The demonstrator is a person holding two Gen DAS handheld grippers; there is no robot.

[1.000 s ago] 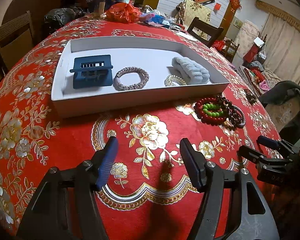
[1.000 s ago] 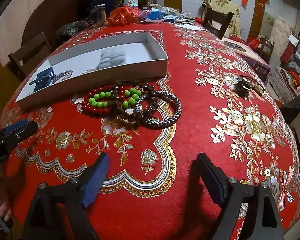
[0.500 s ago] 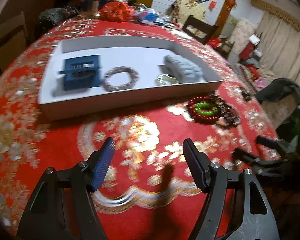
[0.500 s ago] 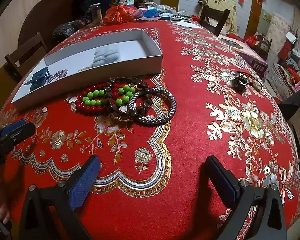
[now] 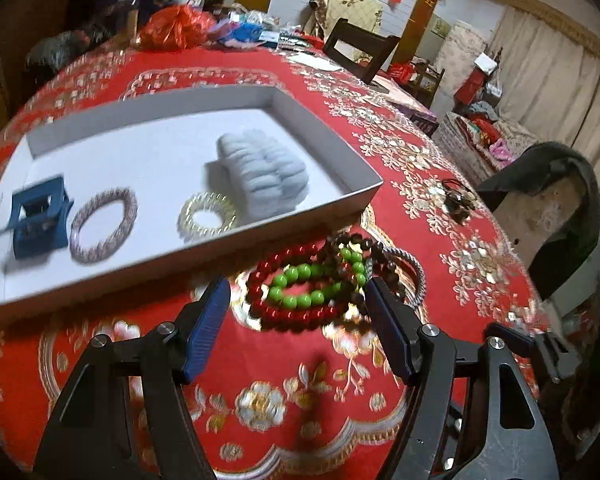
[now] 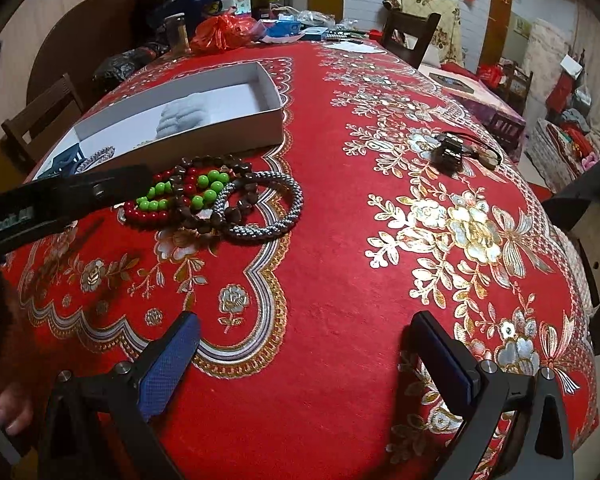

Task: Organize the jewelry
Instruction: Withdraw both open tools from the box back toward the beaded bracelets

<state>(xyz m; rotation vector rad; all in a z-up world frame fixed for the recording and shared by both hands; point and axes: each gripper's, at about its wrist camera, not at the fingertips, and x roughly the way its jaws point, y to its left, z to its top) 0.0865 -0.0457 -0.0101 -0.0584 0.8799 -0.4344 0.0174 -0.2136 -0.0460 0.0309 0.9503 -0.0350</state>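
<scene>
A pile of bracelets lies on the red tablecloth just in front of the white tray (image 5: 340,204): red beads (image 5: 296,314), green beads (image 5: 300,300), dark brown beads (image 6: 236,212) and a grey braided bangle (image 6: 268,232). My left gripper (image 5: 296,286) hovers open right at the pile, with the green and red beads seen between its fingers. In the tray lie a blue hair claw (image 5: 36,220), a pale braided bracelet (image 5: 104,224), a clear coil tie (image 5: 208,216) and a fluffy light-blue scrunchie (image 5: 264,176). My right gripper (image 6: 304,318) stands wide open over bare cloth, nearer than the pile.
A small dark trinket with a cord (image 6: 452,152) lies to the right on the cloth. Bags, a bottle and clutter (image 6: 220,32) crowd the table's far end. Wooden chairs (image 6: 408,36) stand around the table. A dark chair back (image 5: 548,208) is at the right edge.
My left gripper has swung right, from facing the tray's middle to the bracelet pile. The right gripper's jaws have spread wider while it stayed in place.
</scene>
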